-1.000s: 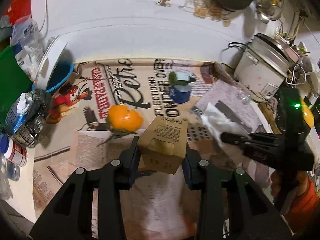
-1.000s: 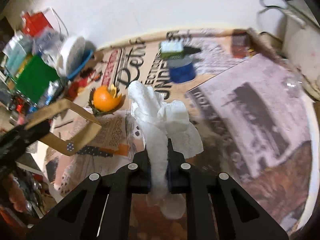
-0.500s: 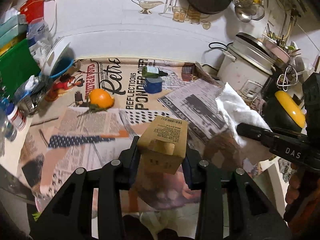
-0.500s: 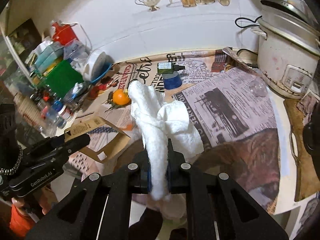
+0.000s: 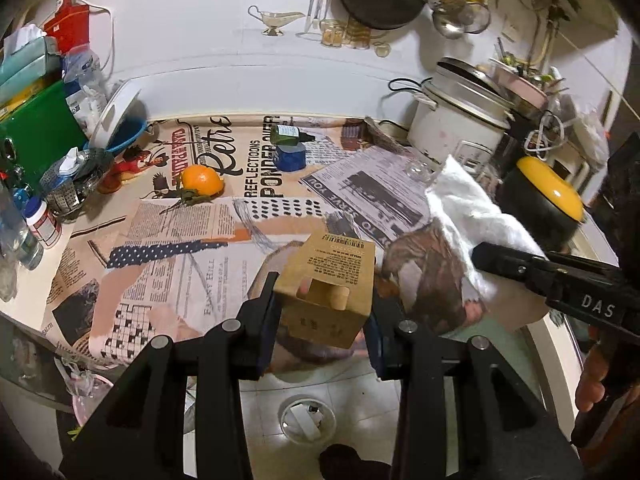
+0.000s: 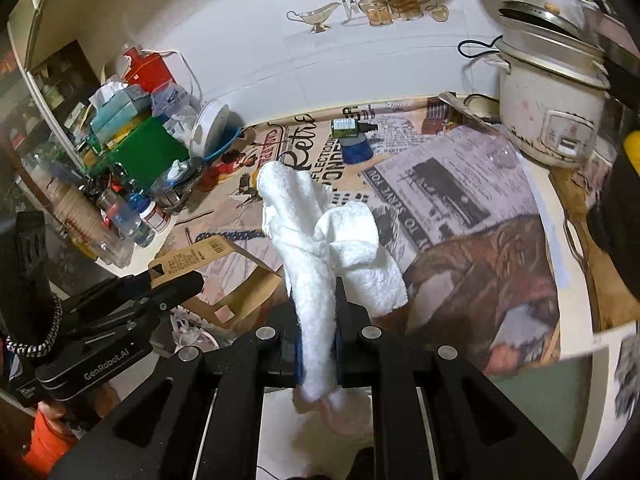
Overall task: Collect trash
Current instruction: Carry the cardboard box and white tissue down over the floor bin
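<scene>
My left gripper [image 5: 322, 304] is shut on a brown cardboard box [image 5: 328, 280] and holds it in the air past the table's front edge. The box also shows in the right wrist view [image 6: 200, 256]. My right gripper [image 6: 316, 320] is shut on a crumpled white paper towel [image 6: 320, 232], also held off the table; the towel shows in the left wrist view [image 5: 472, 208]. A round bin [image 5: 307, 420] with white scraps stands on the tiled floor below the left gripper.
On the newspaper-print tablecloth [image 5: 192, 264] lie an orange [image 5: 201, 180], a green dropper bottle [image 5: 286, 135] and a blue cap [image 5: 291, 157]. A rice cooker [image 5: 460, 120] stands at the back right. Bottles and a green box [image 5: 32, 136] crowd the left side.
Both grippers have drawn back from the table towards its front edge with their loads. The floor and the bin below have come into view.
</scene>
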A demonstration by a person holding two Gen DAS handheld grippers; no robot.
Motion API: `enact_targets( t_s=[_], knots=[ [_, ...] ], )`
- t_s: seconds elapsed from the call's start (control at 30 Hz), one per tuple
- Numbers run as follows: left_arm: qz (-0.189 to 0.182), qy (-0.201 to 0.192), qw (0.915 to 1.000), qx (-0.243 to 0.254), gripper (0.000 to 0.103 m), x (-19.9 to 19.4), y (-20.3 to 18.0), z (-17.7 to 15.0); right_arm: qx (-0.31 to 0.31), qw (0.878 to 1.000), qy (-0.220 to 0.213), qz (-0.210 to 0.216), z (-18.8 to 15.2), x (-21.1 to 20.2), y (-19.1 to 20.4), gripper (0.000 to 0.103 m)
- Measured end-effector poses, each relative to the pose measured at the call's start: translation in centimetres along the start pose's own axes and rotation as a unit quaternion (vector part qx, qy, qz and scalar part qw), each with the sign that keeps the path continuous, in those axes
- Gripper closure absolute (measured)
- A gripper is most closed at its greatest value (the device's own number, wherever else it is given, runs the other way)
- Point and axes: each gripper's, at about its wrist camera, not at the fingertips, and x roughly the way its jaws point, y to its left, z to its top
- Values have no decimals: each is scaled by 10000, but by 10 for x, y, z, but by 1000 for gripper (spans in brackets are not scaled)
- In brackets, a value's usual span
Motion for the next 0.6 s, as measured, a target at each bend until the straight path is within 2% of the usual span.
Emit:
enact_targets(
  t_s=[0.37, 0.6],
  knots=[
    [-13, 228, 9992, 329, 66, -66, 32, -77, 168, 9998, 20, -59, -78, -13, 72, 93],
    [-112, 535, 9981, 269, 66, -81, 42, -116, 376, 9990, 224, -81, -121, -24, 95, 93]
  ],
)
